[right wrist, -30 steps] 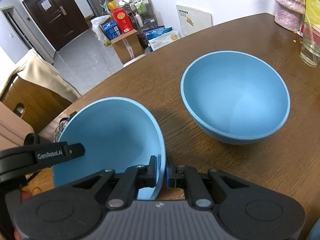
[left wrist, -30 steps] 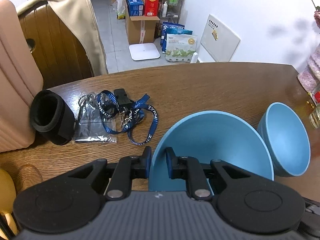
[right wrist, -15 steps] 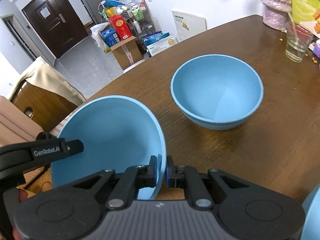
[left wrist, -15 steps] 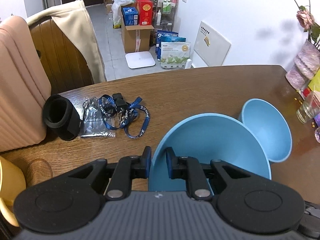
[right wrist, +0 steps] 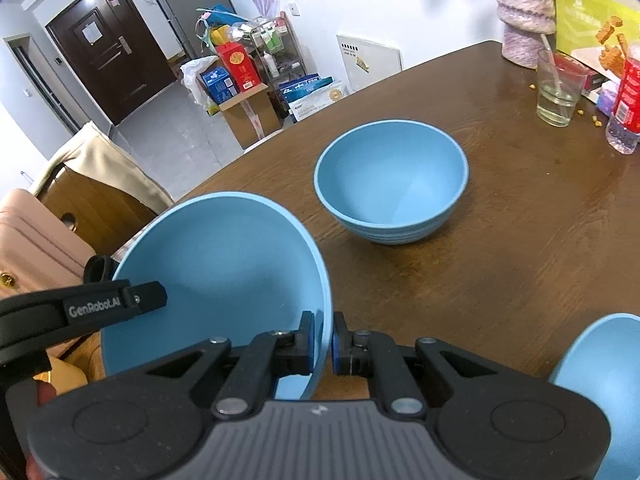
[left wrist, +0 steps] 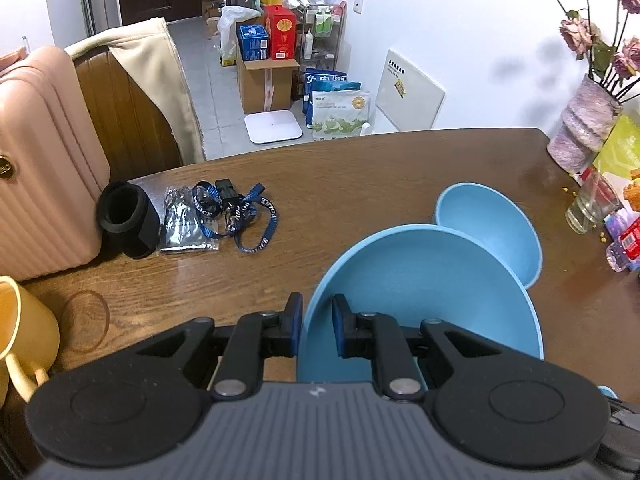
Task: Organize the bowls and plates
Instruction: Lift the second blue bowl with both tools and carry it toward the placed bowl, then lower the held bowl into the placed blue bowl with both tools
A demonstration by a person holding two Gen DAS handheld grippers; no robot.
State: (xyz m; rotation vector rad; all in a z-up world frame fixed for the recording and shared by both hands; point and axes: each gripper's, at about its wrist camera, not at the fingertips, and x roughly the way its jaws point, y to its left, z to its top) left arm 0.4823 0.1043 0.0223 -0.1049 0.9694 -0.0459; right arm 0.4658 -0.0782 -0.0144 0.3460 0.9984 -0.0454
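Bowl, probably light, stiff and smooth, hangs near the resting bowl, both grippers' jaws pinching opposite rims.

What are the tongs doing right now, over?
Left tongs and right tongs both clamped on one blue bowl's rim, lifted. Second bowl ahead on table. Path clear, over.

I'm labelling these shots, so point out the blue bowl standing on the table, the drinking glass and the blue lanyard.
Blue bowl (right wrist: 394,184): right wrist view, on its inner floor.
Drinking glass (right wrist: 558,94): right wrist view, on its clear side wall.
Blue lanyard (left wrist: 269,222): left wrist view, on the printed strap's right loop.
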